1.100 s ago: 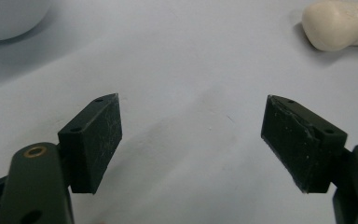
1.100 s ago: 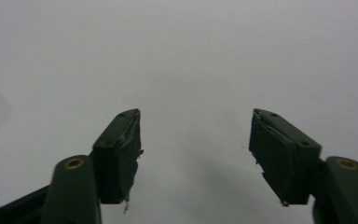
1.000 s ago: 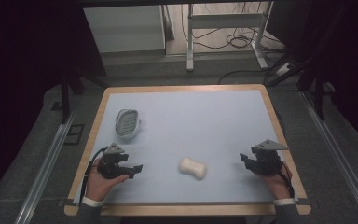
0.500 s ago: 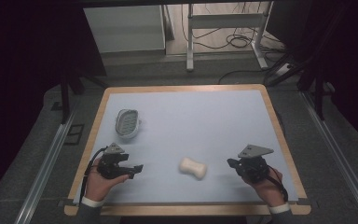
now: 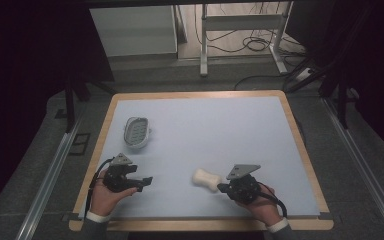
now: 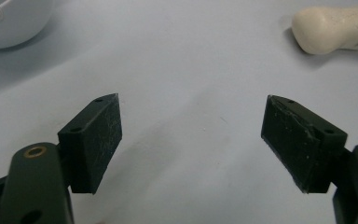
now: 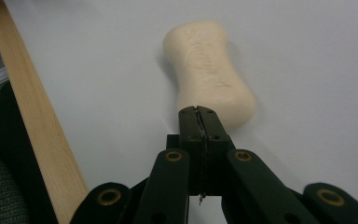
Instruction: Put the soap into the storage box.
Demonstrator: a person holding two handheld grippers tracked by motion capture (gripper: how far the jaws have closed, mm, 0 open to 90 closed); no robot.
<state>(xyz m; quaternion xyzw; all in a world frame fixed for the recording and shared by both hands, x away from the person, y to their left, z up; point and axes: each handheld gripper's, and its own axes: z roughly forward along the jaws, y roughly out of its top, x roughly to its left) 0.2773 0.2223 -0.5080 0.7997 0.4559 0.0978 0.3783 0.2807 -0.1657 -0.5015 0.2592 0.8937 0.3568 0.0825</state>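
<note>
Pale blue worktop (image 5: 205,130) with a light wooden rim fills the scene, dark floor around it. On it, far left, sits a white oval soap dish (image 5: 136,131). Nearer the person lies a cream-coloured, waisted bar of soap (image 5: 206,180), flat on the worktop. Right tongs (image 5: 222,188) are clenched with nothing between them, their tips right at the soap's near end. Left tongs (image 5: 146,181) are released, well apart from the soap.

You're holding your black two-jaw left gripper (image 5: 142,181) low near your edge, jaws standing wide apart and pointing right. Your black right gripper (image 5: 220,187) is pointing left, jaws pressed fully together, your hand (image 5: 262,202) gripping behind it.
</note>
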